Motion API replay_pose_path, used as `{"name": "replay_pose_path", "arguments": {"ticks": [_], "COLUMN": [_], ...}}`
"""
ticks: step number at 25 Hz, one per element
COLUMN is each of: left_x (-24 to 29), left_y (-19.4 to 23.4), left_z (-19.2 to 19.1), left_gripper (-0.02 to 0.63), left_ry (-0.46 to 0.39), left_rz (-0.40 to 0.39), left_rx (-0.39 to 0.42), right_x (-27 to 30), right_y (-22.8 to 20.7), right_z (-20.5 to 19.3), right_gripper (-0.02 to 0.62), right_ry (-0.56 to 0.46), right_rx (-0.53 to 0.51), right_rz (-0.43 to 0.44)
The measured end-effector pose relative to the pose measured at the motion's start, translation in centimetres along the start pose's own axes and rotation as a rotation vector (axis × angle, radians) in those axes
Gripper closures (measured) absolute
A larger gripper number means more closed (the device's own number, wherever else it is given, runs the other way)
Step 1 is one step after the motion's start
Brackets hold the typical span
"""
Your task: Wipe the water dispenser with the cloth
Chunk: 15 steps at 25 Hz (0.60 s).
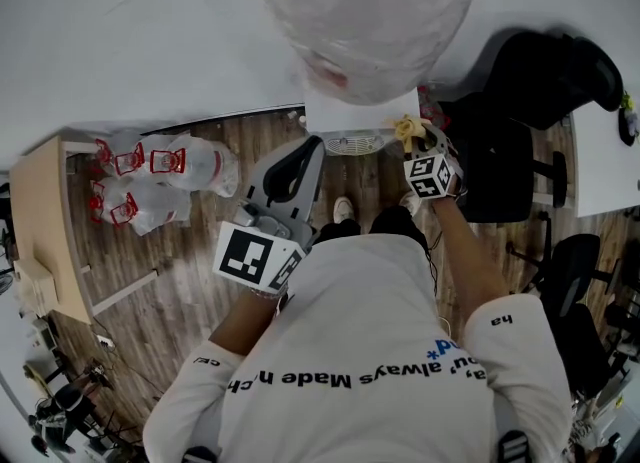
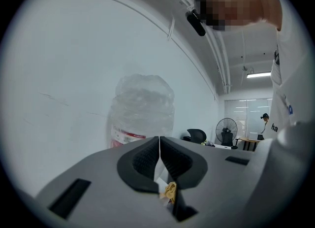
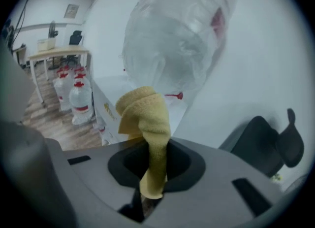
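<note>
My right gripper point(image 3: 155, 148) is pinching the yellow cloth point(image 3: 145, 118), jaws clamped on its lower half, the bunched top poking up past them. It's up at my one o'clock, just beside the water dispenser point(image 1: 360, 116), whose white top sits at twelve with the big clear bottle point(image 1: 365, 11) standing on it. From the right gripper view, the cloth is in front of the dispenser's side, near the red tap point(image 3: 174, 95); whether it touches, I can't tell. My left gripper point(image 2: 159, 141) is at eleven, jaws pressed together on nothing, pointing at the bottle. Spare water bottles point(image 1: 150, 176) sit on the wood floor at ten, a black office chair point(image 1: 520, 151) at two.
</note>
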<state>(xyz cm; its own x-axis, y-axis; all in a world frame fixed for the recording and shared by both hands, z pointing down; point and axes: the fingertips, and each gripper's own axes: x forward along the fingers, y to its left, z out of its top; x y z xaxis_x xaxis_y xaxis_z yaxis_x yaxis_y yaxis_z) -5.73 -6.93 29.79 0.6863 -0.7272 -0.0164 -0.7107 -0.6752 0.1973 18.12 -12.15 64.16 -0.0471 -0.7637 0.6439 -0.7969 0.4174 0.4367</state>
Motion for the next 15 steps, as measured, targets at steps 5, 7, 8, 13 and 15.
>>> {"name": "replay_pose_path", "arguments": {"ticks": [5,7,8,13,15], "left_x": [-0.8,-1.1,-1.3,-2.4,-2.9], "left_y": [0.6,0.8,0.9,1.8,2.1], "left_z": [-0.7,-0.9,-1.0,-1.2,-1.3], "left_gripper": [0.581,0.580,0.580,0.580,0.580], "left_ry": [0.020,0.024,0.027,0.031,0.030], "left_rz": [0.031,0.038,0.043,0.075,0.088], "left_rx": [-0.009,-0.013,-0.014,-0.016,-0.017], "right_x": [-2.4,-2.8,-2.8,-2.9,-2.5], "right_y": [2.6,4.6,5.7,10.6,12.4], "right_z": [3.6,4.8,5.3,8.1,9.0], "right_gripper": [0.537,0.537,0.537,0.537,0.537], "right_ry": [-0.091,-0.110,-0.115,-0.144,-0.149], "right_rx": [0.162,0.208,0.231,0.304,0.325], "right_rz": [0.030,0.071,0.096,0.202,0.237]}}
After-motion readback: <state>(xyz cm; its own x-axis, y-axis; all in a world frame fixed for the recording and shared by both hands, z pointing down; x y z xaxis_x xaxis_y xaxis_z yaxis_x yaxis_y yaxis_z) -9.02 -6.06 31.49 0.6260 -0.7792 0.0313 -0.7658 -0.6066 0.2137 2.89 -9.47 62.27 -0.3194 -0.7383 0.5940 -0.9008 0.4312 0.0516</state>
